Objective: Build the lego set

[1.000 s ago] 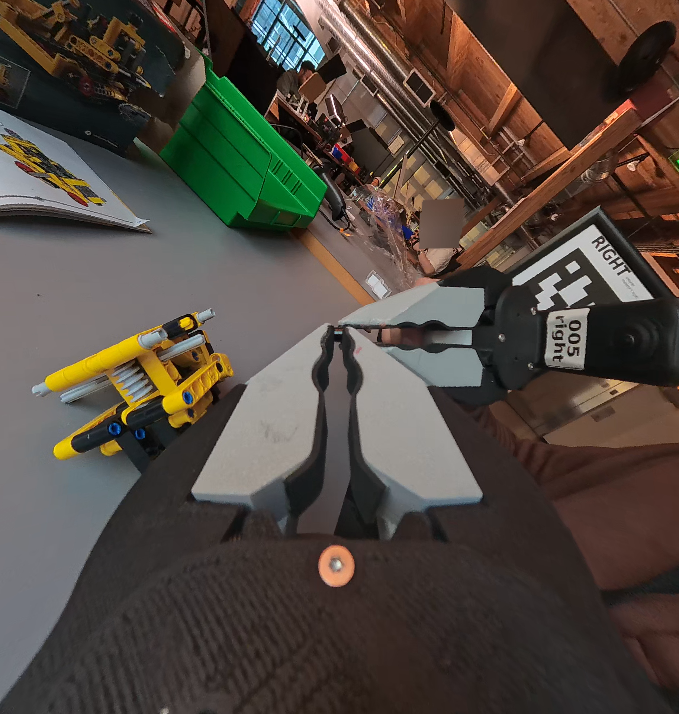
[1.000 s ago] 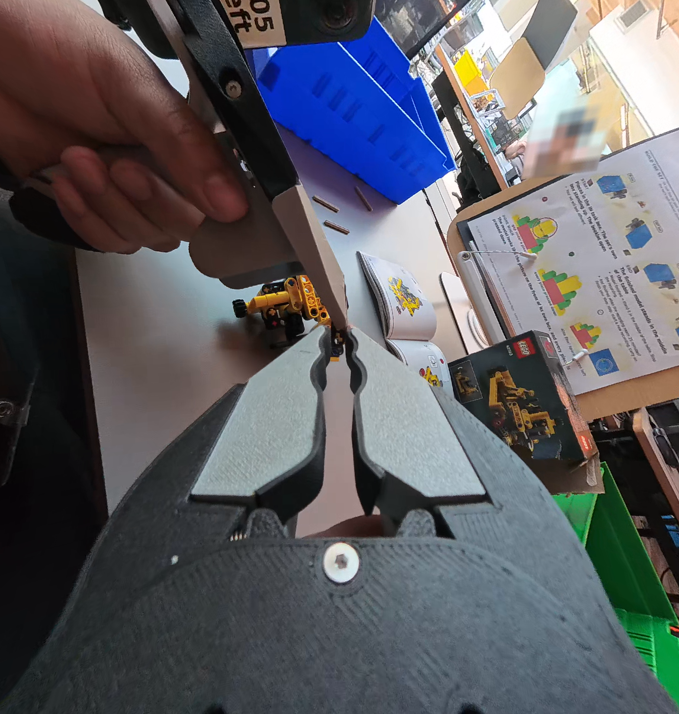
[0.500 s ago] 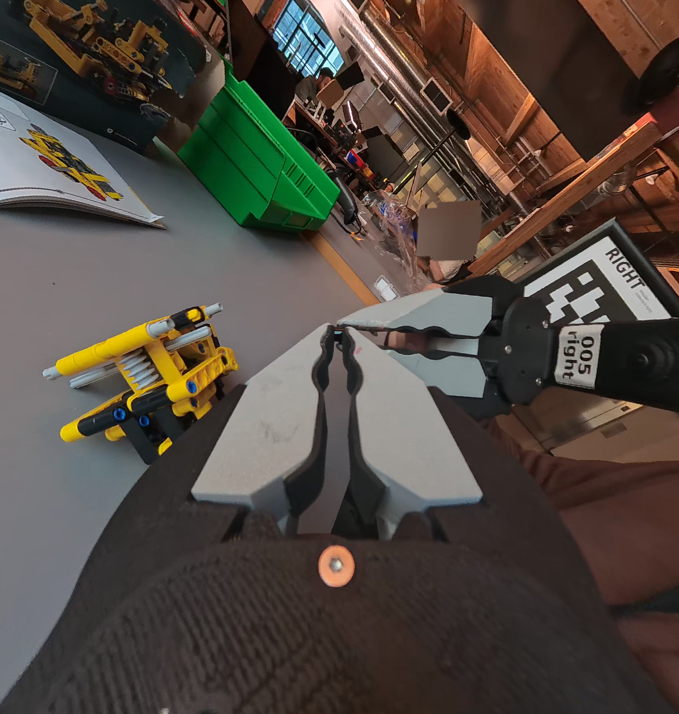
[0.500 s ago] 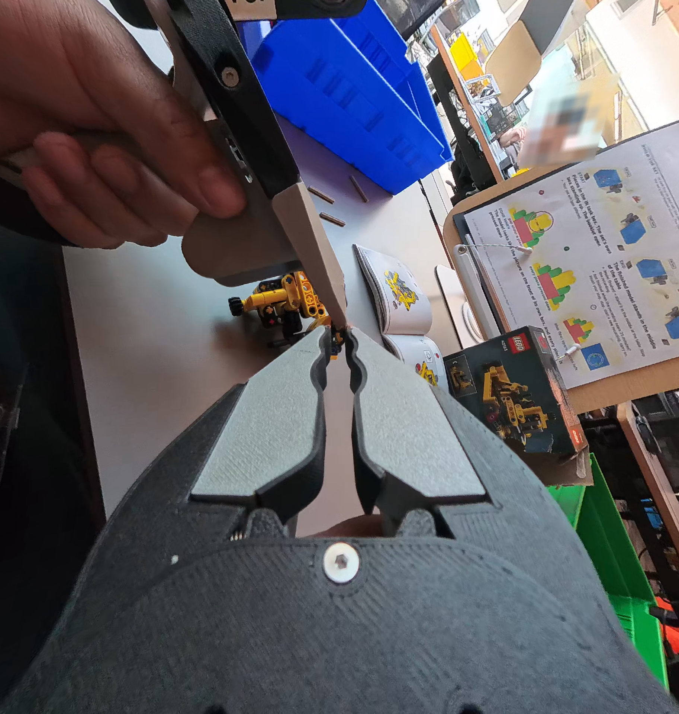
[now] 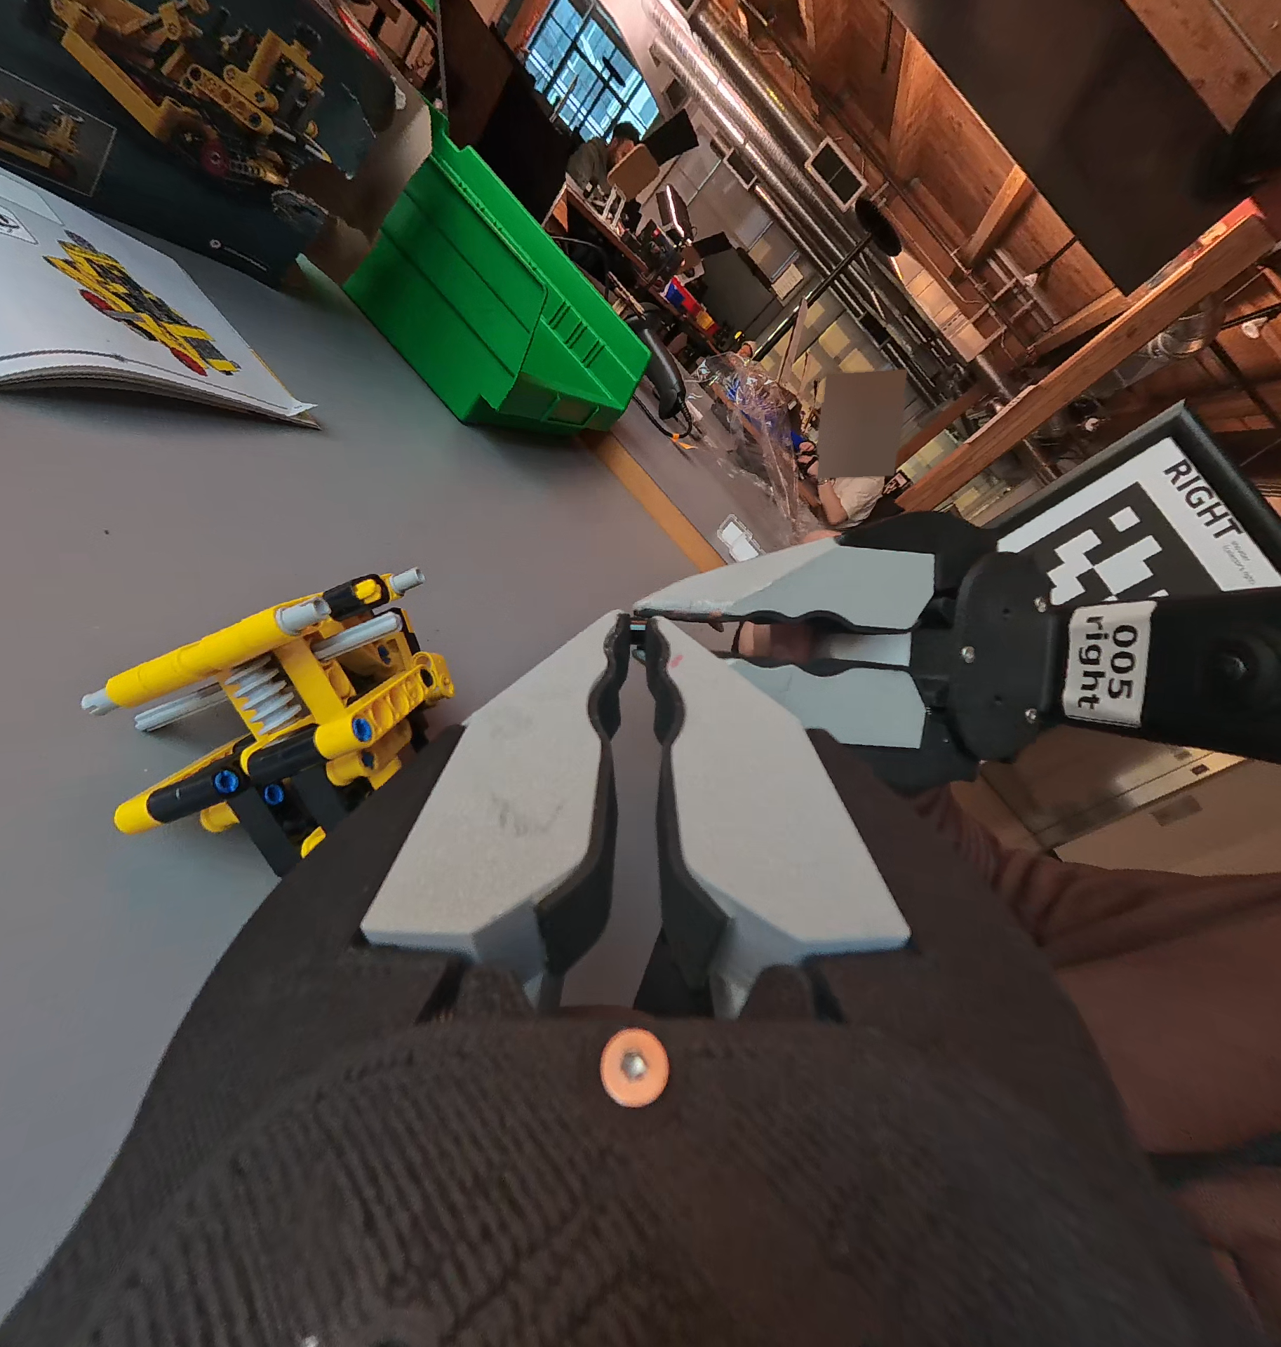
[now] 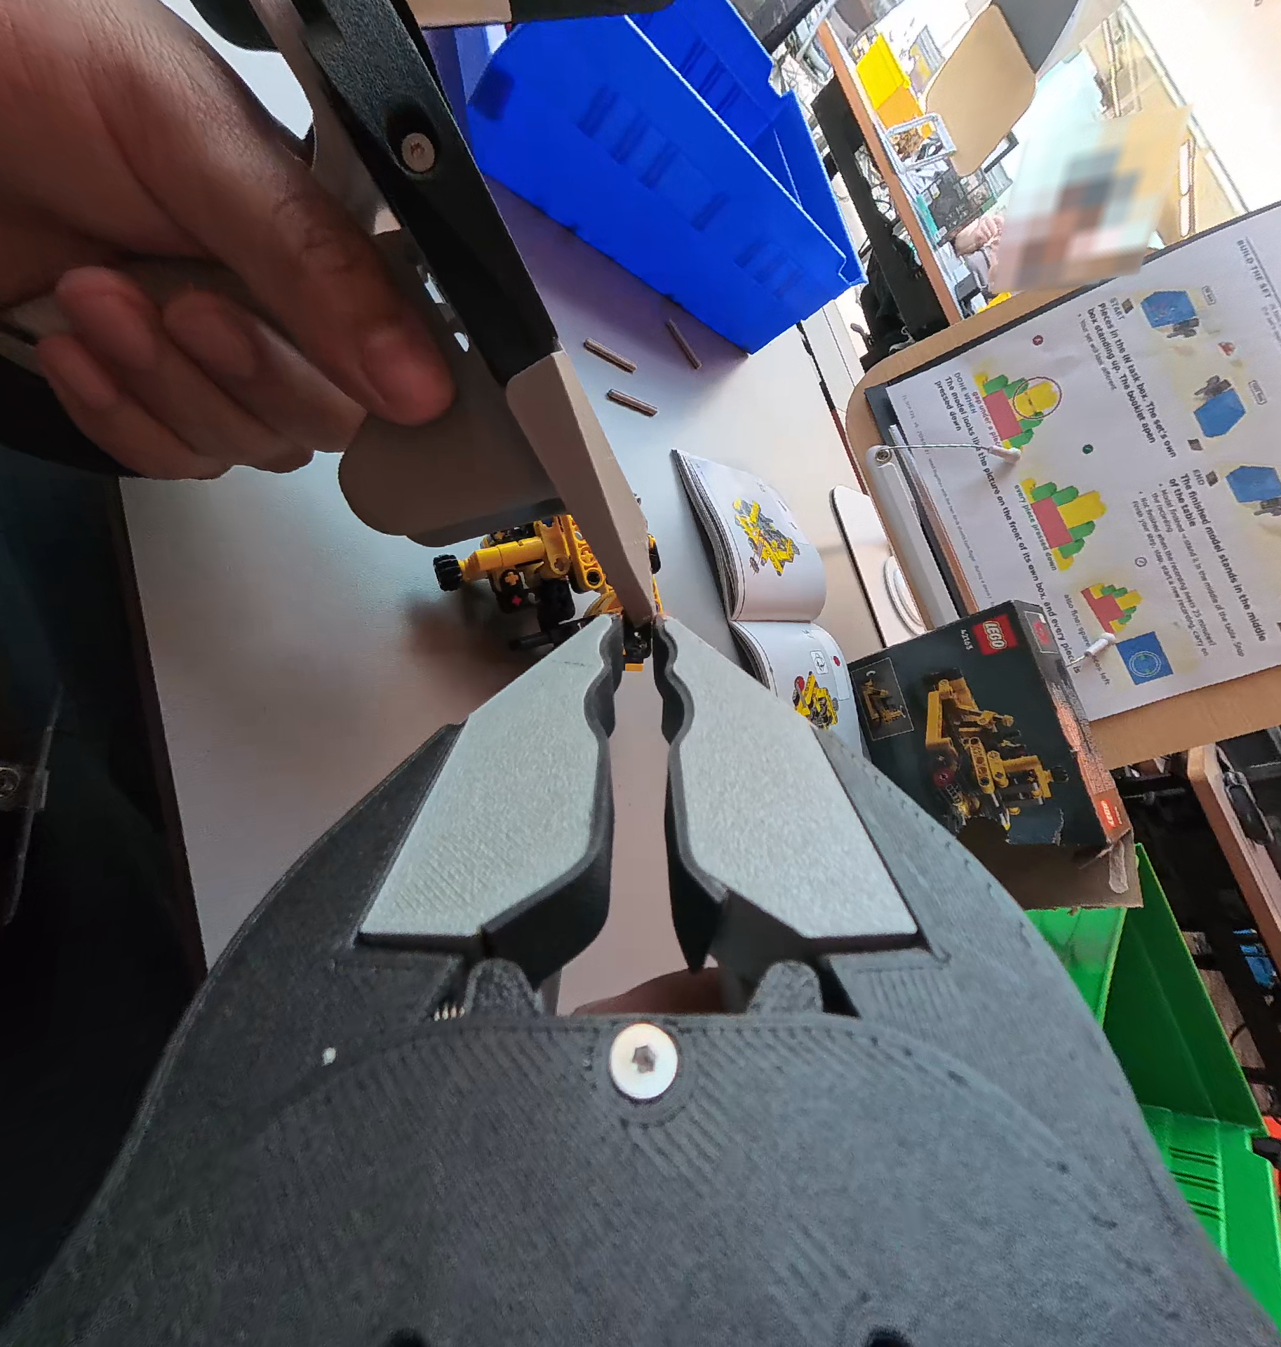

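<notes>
A small black piece [image 6: 635, 643] sits pinched at the tips of both claws, mid-frame in each wrist view; too small to tell its shape. The right gripper [image 6: 636, 635] is clamped on it, w/ a narrow gap running back between its grey fingers [image 6: 521, 787]. The left gripper [image 5: 632, 631] is likewise clamped on the same piece [image 5: 636, 628], tips nearly together. The two claws meet tip to tip, roughly crosswise: in the left wrist view the right gripper [image 5: 641, 611] comes in from the right edge; in the right wrist view the left gripper [image 6: 641, 608] slants down from upper left, w/ a hand [image 6: 149, 240] wrapped round its handle.

The half-built yellow model [image 5: 280, 711] lies on the grey table [image 5: 113, 984], centre-left in the left wrist view, apart from both claws. In the right wrist view it [image 6: 521, 572] shows partly behind the left claw's finger.

An open booklet [image 5: 105, 321] lies upper left, the set's box [image 5: 178, 109] beyond it, a green bin [image 5: 492, 313] beside that. Right wrist view: blue bin [image 6: 667, 182] at top, three small brown sticks [image 6: 630, 402] on the table near it, and a clipboard sheet [image 6: 1133, 452] at right above the box [image 6: 980, 729].
</notes>
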Tool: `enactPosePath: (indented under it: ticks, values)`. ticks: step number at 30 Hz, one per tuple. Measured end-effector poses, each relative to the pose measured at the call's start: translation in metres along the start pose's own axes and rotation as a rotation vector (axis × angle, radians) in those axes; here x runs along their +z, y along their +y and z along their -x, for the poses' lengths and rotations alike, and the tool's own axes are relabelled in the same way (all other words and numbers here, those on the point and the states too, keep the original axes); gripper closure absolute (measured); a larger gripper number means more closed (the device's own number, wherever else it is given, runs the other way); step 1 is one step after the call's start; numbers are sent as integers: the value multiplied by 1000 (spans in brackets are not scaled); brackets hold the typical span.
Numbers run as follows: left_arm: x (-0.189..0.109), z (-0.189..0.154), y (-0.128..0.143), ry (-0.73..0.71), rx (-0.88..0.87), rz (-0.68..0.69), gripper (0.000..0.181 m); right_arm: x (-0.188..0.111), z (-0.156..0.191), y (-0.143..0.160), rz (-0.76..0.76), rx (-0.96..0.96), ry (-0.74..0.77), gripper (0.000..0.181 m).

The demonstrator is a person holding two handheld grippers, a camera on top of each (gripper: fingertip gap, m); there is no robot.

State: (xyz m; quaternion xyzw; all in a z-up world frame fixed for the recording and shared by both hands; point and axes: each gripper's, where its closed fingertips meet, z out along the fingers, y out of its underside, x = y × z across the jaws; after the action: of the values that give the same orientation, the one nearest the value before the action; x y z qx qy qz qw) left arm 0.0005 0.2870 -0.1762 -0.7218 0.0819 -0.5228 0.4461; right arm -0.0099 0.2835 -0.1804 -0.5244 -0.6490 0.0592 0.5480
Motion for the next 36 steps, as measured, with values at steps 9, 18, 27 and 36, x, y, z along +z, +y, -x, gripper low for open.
enactPosePath:
  ticks: [9,18,27,36]
  values:
    - [-1,1,1,-10,3,3,179,0,1,0,-2,-7,0,178]
    - [-2,2,1,1,-24,4,180,2,2,0,-2,-47,12,178]
    - [-23,6,-18,4,97,-15,156,3,-1,4,-70,22,-50,178]
    - [-57,60,3,-119,281,377,147,21,8,12,-109,42,-182,178]
